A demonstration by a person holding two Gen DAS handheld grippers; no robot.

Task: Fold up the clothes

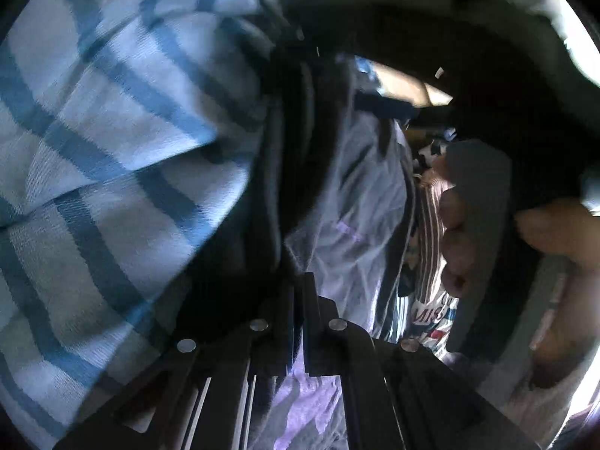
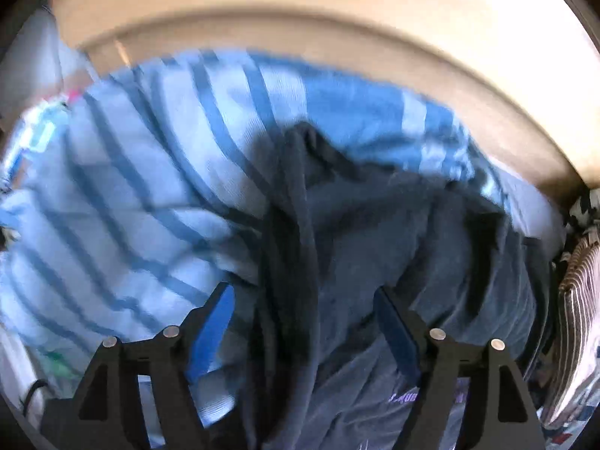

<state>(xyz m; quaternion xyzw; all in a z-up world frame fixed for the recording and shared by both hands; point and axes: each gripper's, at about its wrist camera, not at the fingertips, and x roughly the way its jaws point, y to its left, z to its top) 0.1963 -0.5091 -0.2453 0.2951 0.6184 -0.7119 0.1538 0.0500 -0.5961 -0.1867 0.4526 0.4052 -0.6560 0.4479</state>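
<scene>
Here right claw (image 2: 303, 322) gapes over grey garment (image 2: 375, 225)

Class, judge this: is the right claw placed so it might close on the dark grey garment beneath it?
Probably yes. The right claw stands open with the dark grey garment bunched directly between its fingers, nothing covering it; the blue striped cloth lies alongside.

Pale tan surface (image 2: 337, 26) — blue-striped cloth (image 2: 123, 172), grey-blue garment (image 2: 375, 225) lying on it

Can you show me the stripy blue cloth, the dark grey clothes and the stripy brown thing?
Stripy blue cloth (image 2: 150, 187): right wrist view, middle.
Dark grey clothes (image 2: 375, 232): right wrist view, crumpled middle.
Stripy brown thing (image 2: 577, 281): right wrist view, striped edge.
</scene>
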